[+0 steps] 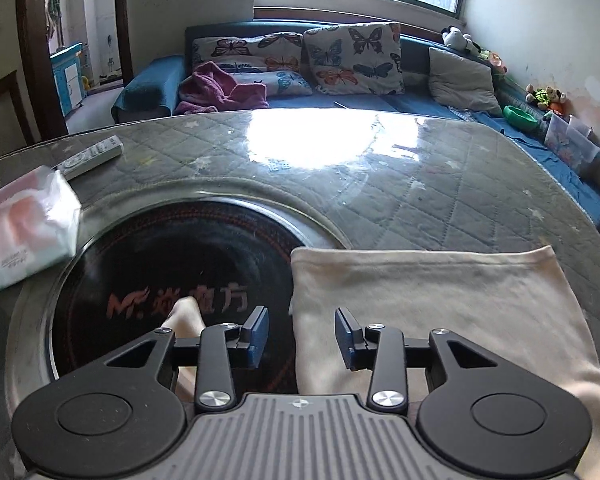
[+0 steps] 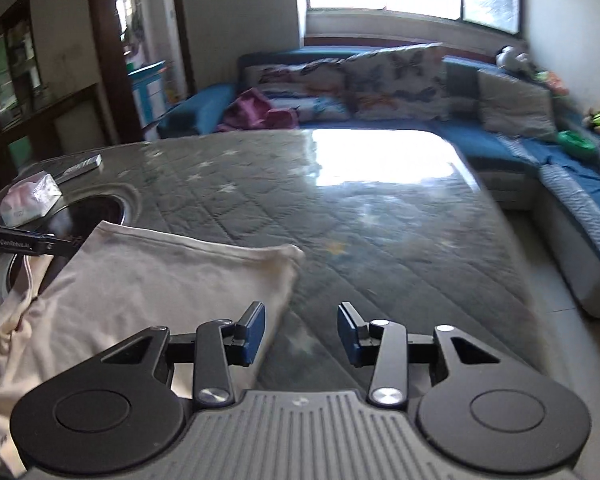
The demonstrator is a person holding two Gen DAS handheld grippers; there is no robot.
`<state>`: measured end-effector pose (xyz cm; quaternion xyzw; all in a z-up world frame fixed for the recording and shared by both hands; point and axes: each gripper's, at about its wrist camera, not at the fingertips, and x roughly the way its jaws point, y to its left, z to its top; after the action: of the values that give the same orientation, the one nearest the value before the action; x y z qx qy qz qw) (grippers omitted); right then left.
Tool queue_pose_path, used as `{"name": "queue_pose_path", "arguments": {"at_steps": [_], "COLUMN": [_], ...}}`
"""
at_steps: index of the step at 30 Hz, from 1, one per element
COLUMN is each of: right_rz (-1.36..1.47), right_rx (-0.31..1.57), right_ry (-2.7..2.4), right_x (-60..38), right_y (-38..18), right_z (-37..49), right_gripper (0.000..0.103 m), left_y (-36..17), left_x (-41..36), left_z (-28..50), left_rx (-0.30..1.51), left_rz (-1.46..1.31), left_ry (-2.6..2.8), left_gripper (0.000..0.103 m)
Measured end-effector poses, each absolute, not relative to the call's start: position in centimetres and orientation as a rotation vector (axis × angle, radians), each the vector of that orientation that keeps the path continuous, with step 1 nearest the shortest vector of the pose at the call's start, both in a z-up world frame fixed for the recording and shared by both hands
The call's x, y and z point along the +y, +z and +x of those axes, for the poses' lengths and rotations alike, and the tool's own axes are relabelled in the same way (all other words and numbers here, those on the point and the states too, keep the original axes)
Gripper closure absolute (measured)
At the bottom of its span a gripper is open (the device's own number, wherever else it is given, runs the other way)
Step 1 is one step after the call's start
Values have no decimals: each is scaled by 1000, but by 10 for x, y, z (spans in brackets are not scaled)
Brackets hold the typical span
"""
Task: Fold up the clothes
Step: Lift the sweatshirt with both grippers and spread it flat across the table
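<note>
A cream garment (image 1: 440, 304) lies folded flat on the quilted grey table top (image 1: 380, 184), its left edge over the dark round inset (image 1: 172, 272). My left gripper (image 1: 302, 336) hovers over that left edge, open, with nothing pinched between its blue pads. In the right wrist view the same cream garment (image 2: 140, 288) lies to the left, with a strap hanging at its near left. My right gripper (image 2: 301, 332) stands open over the garment's right edge and the bare table top (image 2: 380, 240), holding nothing. The left gripper's black arm (image 2: 24, 244) shows at the left edge.
A tissue pack (image 1: 24, 224) and a white remote (image 1: 92, 156) lie at the table's left. Beyond the table runs a blue sofa (image 1: 148, 88) with butterfly cushions (image 1: 352, 56), a purple cloth (image 1: 220, 88) and toys (image 1: 546, 98) at the right.
</note>
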<state>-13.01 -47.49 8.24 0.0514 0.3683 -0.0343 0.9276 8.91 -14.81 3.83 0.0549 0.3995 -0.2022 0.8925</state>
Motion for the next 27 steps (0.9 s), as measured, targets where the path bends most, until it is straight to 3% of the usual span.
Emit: {"name": "queue_pose_path", "arguments": {"at_steps": [9,11,14,18,27], "right_rz": [106,98,100,89,-6], "right_rx": [845,856,868,867,796], "right_ry": [-10,-8,-5,5,-1], "right_x": [-476,-478,-481,-481,-471], "right_y": [54,49,45,41,49], "right_z": [-63,-57,-50,-41,7], "right_gripper": [70,75,79,95,98], "left_y": [21,18,15,16,25], "left_x": [-160,-162,-162,-163,-167], "left_z": [115,118,120,122,151], "left_rx": [853,853,841,820,763], "left_rz": [125,127,137,141,134], "left_ry": [-457,-474,-485,-489,-417], "left_gripper": [68,85,93,95,95]}}
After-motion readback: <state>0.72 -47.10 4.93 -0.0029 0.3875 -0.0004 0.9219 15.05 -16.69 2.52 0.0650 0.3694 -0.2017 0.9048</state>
